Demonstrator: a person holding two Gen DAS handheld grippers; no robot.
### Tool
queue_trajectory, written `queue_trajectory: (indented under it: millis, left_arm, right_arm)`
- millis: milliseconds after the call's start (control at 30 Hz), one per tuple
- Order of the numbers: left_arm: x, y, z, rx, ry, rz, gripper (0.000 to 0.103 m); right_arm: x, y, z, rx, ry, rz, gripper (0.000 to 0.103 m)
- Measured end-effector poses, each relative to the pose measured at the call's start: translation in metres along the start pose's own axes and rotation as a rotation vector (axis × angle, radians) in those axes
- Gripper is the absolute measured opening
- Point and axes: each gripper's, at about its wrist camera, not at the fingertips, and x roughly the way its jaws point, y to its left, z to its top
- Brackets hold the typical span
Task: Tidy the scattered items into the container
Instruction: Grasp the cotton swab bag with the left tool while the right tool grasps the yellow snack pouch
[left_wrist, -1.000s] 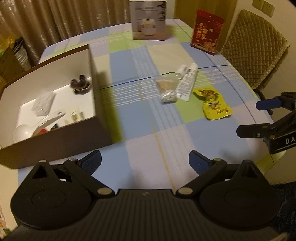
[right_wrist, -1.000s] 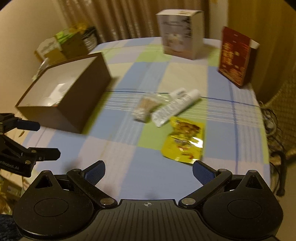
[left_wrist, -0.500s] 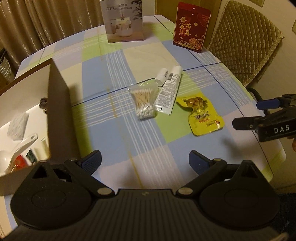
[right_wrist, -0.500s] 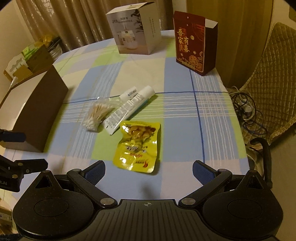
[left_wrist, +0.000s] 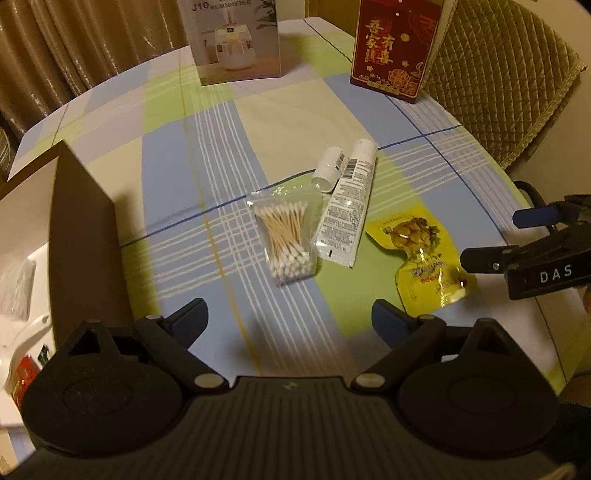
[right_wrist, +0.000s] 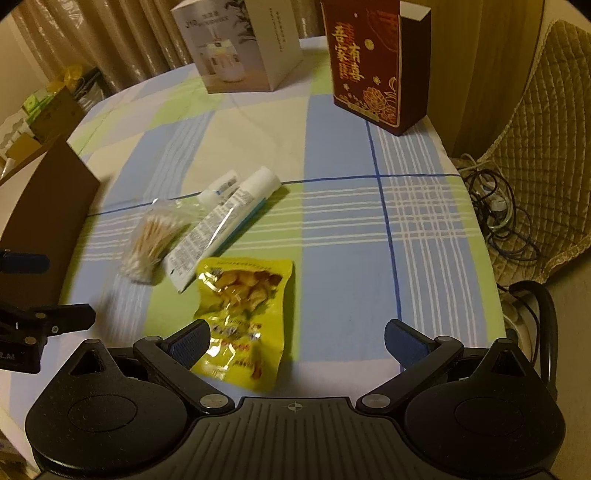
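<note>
Yellow snack pouch (right_wrist: 240, 317) just beside right hand-held gripper (right_wrist: 297, 339), untouched.

humidifier box (left_wrist: 238, 37), red carton (left_wrist: 393, 48), quilted chair (left_wrist: 495, 77)

A checked cloth of pale blue, lime green and cream with white stripes covers the surface (left_wrist: 229, 122). On it: a yellow snack pouch (left_wrist: 424, 258), a white tube (left_wrist: 347, 210) with black print, and, beyond the pouch, a dark red box (left_wrist: 391, 48) with gold lettering.
</note>
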Motion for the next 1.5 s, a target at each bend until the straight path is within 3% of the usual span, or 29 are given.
queue_trajectory:
  millis: [200, 333, 467, 567, 633, 700, 833, 1033, 1167, 1267, 1333, 1500]
  left_arm:
    - [0.027, 0.006, 0.021, 0.001, 0.02, -0.017, 0.078]
    - [0.045, 0.01, 0.033, -0.009, 0.045, -0.027, 0.075]
    - [0.061, 0.016, 0.043, -0.035, 0.075, -0.049, 0.062]
    - [0.071, 0.018, 0.048, -0.04, 0.089, -0.059, 0.059]
    - [0.077, 0.019, 0.049, -0.045, 0.1, -0.066, 0.053]
    - [0.083, 0.022, 0.048, -0.063, 0.112, -0.072, 0.035]
    - [0.085, 0.025, 0.043, -0.09, 0.121, -0.066, 0.027]
    - [0.069, 0.026, 0.023, -0.113, 0.159, -0.035, 0.026]
    - [0.059, 0.022, 0.014, -0.096, 0.147, -0.036, 0.045]
    - [0.063, 0.024, 0.02, -0.109, 0.126, -0.033, 0.047]
    - [0.069, 0.027, 0.023, -0.125, 0.128, -0.045, 0.045]
    - [0.072, 0.029, 0.019, -0.125, 0.112, -0.041, 0.023]
  right_arm:
    - [0.012, -0.009, 0.008, 0.016, 0.017, 0.0, 0.103]
    - [0.017, -0.015, 0.011, 0.037, 0.027, -0.006, 0.103]
    - [0.02, -0.02, 0.015, 0.053, 0.034, -0.014, 0.103]
    - [0.021, -0.022, 0.016, 0.059, 0.033, -0.018, 0.103]
    - [0.021, -0.022, 0.017, 0.06, 0.032, -0.019, 0.103]
    - [0.021, -0.021, 0.017, 0.059, 0.032, -0.019, 0.103]
    - [0.022, -0.018, 0.017, 0.051, 0.037, -0.016, 0.103]
    - [0.023, -0.013, 0.015, 0.04, 0.042, -0.003, 0.103]
    - [0.021, -0.007, 0.015, 0.027, 0.035, 0.016, 0.103]
    - [0.021, -0.001, 0.014, 0.012, 0.036, 0.027, 0.103]
    - [0.021, 0.003, 0.013, 0.002, 0.036, 0.036, 0.103]
    - [0.023, 0.012, 0.011, -0.012, 0.042, 0.07, 0.103]
